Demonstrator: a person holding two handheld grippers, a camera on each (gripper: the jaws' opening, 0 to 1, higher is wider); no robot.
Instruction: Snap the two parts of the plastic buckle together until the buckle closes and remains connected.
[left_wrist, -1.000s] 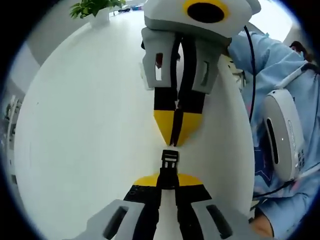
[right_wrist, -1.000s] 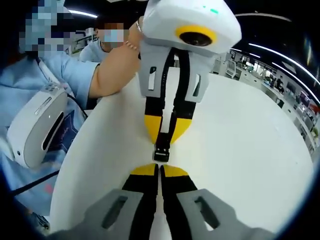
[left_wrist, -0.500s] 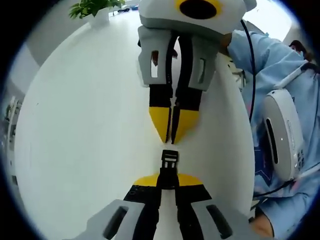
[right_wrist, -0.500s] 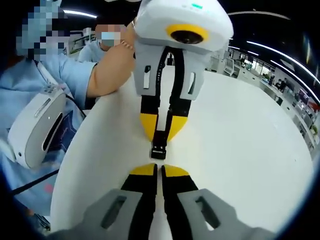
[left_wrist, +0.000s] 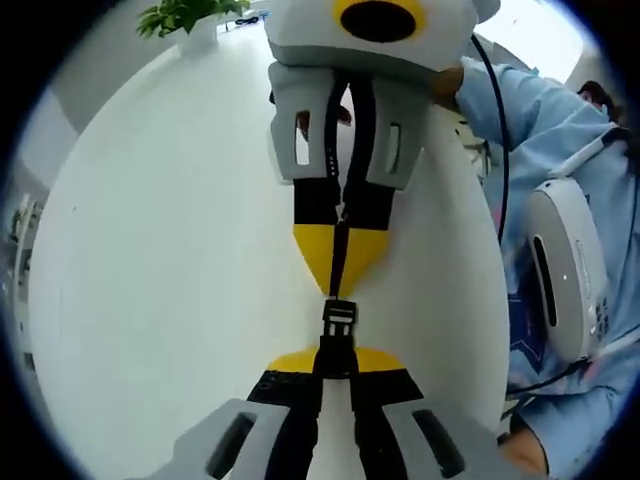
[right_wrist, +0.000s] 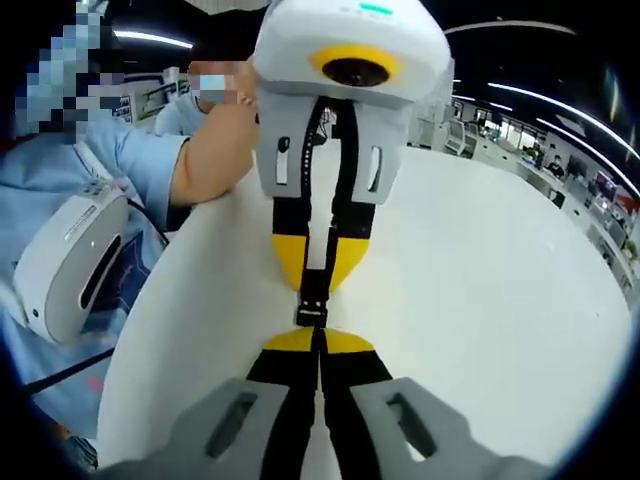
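- Buckle halves are meeting tip to tip above the white table, which is serving as the landmark for everything that follows.
- In the left gripper view, the left gripper is pinching one buckle part, a black slotted piece sticking out past its yellow-tipped jaws, just over the table.
- Facing it, the right gripper is pressing its jaws together on a thin black piece, the other buckle part, though too little of it is showing to tell its shape.
- In the right gripper view, the same meeting is appearing reversed: the right gripper is sitting just beside the buckle part held by the left gripper.
- Judging by this, alignment is looking done and the parts are touching or nearly so; whether they are latching I cannot tell.
- Pushing them fully home until they lock is what seems to be remaining.
- A person's sleeve is lying at the table's edge.
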